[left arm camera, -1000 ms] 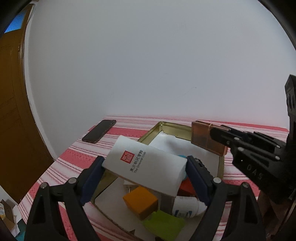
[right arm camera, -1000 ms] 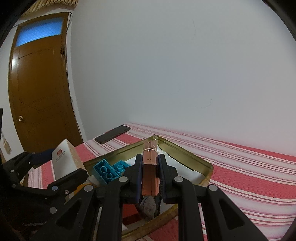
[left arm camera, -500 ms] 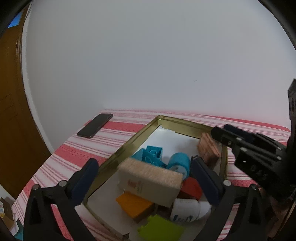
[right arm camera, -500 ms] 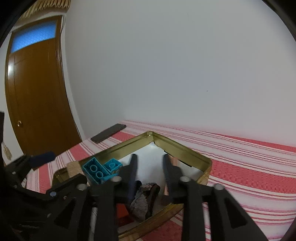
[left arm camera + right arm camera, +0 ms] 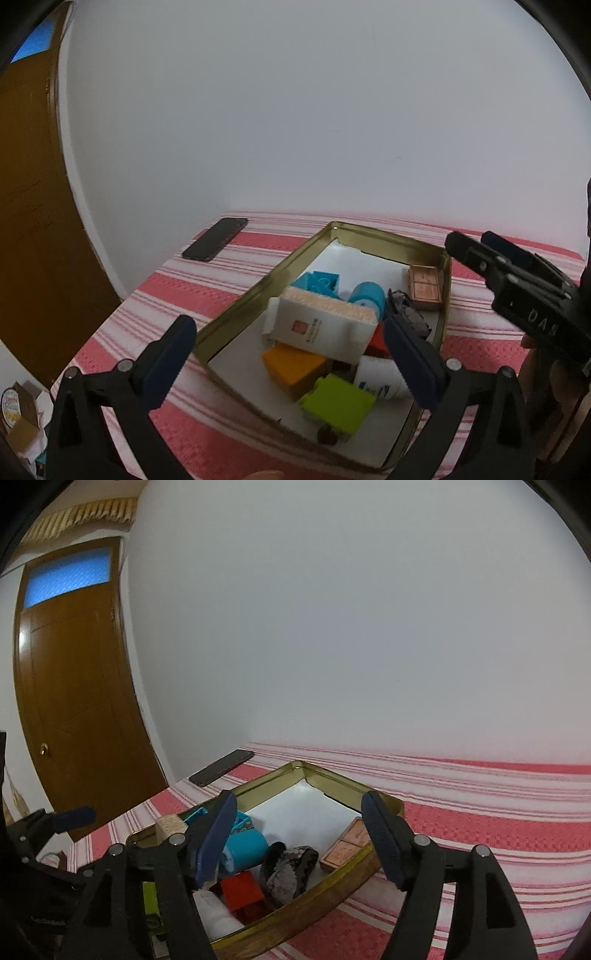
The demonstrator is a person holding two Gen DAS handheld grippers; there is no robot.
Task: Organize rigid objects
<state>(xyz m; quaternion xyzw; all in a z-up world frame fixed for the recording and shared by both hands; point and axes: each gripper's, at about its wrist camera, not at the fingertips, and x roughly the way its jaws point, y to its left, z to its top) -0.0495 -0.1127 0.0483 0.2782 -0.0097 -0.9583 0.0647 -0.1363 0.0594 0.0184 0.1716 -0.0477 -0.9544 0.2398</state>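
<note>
A gold metal tray point(image 5: 258, 284) point(image 5: 347, 786) lies on the red striped cloth and holds the objects. A white box point(image 5: 321, 328) with a red logo lies on top of an orange block point(image 5: 291, 365), blue bricks point(image 5: 317, 282) and a blue roll point(image 5: 365, 297) point(image 5: 247, 845). A copper-brown block point(image 5: 424, 288) point(image 5: 349, 843) lies at the tray's right wall. A green block point(image 5: 340, 402), a white bottle point(image 5: 380, 380), a red block point(image 5: 242, 888) and a dark stone point(image 5: 291, 867) are also inside. My left gripper point(image 5: 291, 365) is open and empty above the tray. My right gripper point(image 5: 299, 845) is open and empty above it.
A black phone point(image 5: 215, 239) point(image 5: 221, 767) lies on the cloth at the far left, near the table's edge. A white wall stands right behind the table. A brown door point(image 5: 74, 709) is at the left. Cardboard boxes point(image 5: 22, 424) sit on the floor.
My left gripper let go of the white box, which now lies in the tray. My right gripper let go of the copper-brown block, now at the tray's right wall. Both opened and drew back.
</note>
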